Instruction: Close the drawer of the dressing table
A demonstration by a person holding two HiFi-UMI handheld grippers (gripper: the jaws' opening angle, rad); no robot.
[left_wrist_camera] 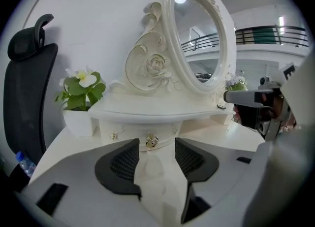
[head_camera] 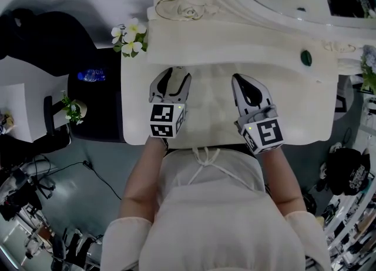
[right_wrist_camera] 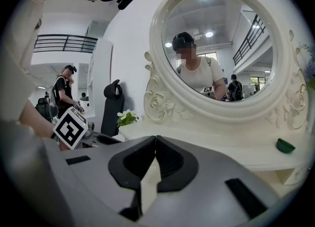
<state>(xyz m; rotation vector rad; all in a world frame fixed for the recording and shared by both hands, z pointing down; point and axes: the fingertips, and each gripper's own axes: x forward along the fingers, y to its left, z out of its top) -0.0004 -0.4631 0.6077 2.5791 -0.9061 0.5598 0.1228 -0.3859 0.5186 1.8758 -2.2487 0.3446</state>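
Observation:
The white dressing table (head_camera: 305,117) fills the middle of the head view. Under its raised shelf (left_wrist_camera: 147,110) sits a small drawer front with a gold knob (left_wrist_camera: 151,141); it looks about flush with the panel around it. My left gripper (head_camera: 176,77) hovers over the tabletop and points at that knob. Its jaws stand apart, with the knob beyond the tips and nothing between the pads (left_wrist_camera: 127,159). My right gripper (head_camera: 241,80) hangs beside it to the right, jaws closed tip to tip and empty, aimed at the mirror base (right_wrist_camera: 216,117).
A pot of white flowers (head_camera: 130,37) stands on the table's left corner. A black chair (left_wrist_camera: 24,88) and a water bottle (head_camera: 91,76) are left of the table. The oval mirror (left_wrist_camera: 197,39) rises at the back. A small green object (head_camera: 306,58) lies on the shelf's right end.

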